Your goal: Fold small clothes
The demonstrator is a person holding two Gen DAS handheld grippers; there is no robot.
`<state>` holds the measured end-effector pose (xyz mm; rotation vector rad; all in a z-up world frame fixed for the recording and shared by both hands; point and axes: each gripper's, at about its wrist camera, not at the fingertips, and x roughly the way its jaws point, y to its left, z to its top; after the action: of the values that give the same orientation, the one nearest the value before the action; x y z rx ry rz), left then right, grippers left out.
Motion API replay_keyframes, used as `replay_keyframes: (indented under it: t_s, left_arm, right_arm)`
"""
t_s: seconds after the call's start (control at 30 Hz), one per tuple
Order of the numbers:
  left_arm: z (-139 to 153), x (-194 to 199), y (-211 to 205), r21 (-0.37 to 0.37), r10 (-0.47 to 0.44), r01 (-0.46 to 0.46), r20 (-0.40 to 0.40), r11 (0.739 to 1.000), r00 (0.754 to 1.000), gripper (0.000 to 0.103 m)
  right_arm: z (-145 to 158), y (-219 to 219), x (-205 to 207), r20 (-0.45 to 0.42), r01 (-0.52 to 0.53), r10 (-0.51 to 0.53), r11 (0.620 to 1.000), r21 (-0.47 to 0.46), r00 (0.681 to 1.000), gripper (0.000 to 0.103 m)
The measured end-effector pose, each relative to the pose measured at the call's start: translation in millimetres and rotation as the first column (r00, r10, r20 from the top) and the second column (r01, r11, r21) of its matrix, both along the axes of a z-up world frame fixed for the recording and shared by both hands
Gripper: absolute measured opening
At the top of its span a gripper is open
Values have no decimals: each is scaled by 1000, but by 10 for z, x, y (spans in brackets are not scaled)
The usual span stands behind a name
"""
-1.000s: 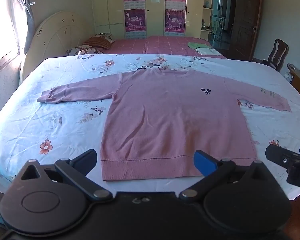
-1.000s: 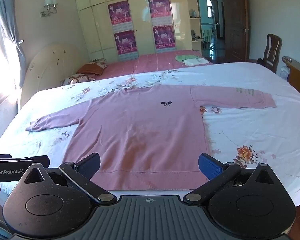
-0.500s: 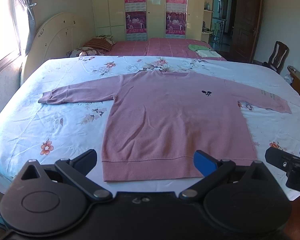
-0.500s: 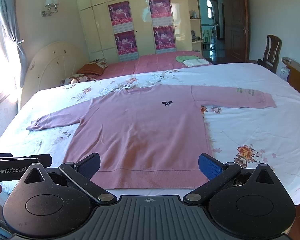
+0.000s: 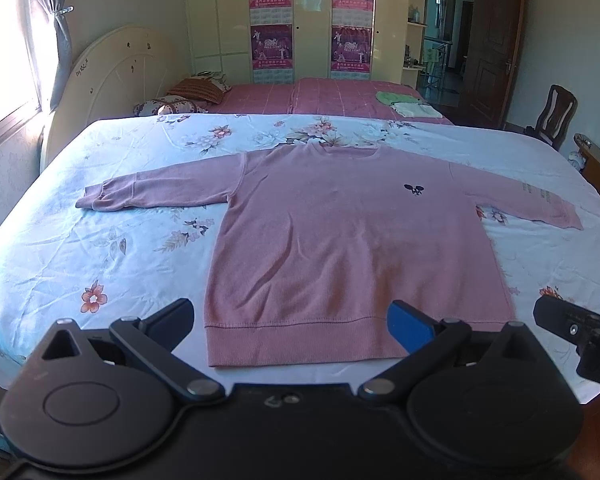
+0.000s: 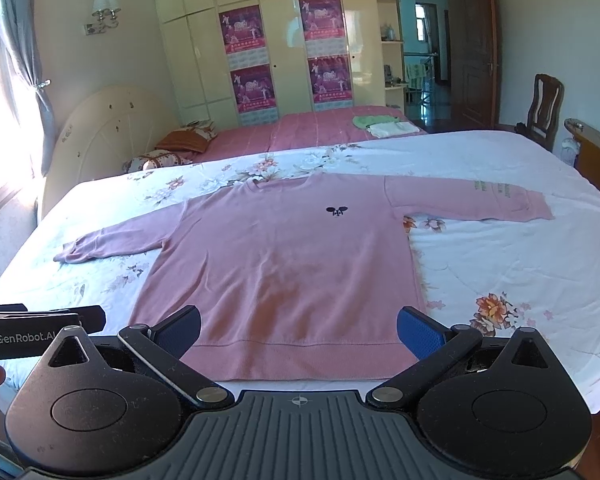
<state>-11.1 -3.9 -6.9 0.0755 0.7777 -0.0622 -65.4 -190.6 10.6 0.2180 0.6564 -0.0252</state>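
Note:
A pink long-sleeved sweater (image 5: 340, 232) (image 6: 284, 256) lies flat, front up, on the floral bedsheet (image 5: 100, 248), both sleeves spread out sideways and the hem toward me. A small dark emblem (image 5: 414, 189) marks its chest. My left gripper (image 5: 290, 320) is open and empty, hovering just short of the hem. In the same way my right gripper (image 6: 298, 328) hangs open near the hem with nothing between its blue pads. The right gripper's tip (image 5: 572, 324) shows at the right edge of the left wrist view.
The bed's near edge (image 6: 300, 385) runs just under the hem. Behind it stands a second bed (image 6: 320, 132) with pillows and folded cloths (image 6: 384, 126). A wooden chair (image 6: 544, 108) and a wooden footboard (image 6: 592, 152) are at the right, a wardrobe at the back.
Both grippers have crept slightly forward and tilted up a little; the sweater sits a bit lower in view. The sweater itself has not moved.

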Motion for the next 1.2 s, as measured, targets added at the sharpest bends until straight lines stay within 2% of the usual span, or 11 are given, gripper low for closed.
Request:
replay_keyframes:
  t_s: [1.2]
  left_arm:
    - [25,122,-4,6,-8,8,-1,1000,1000,103]
  right_arm:
    - [10,-10,84,-2,10,-10,1000,-3,1000,103]
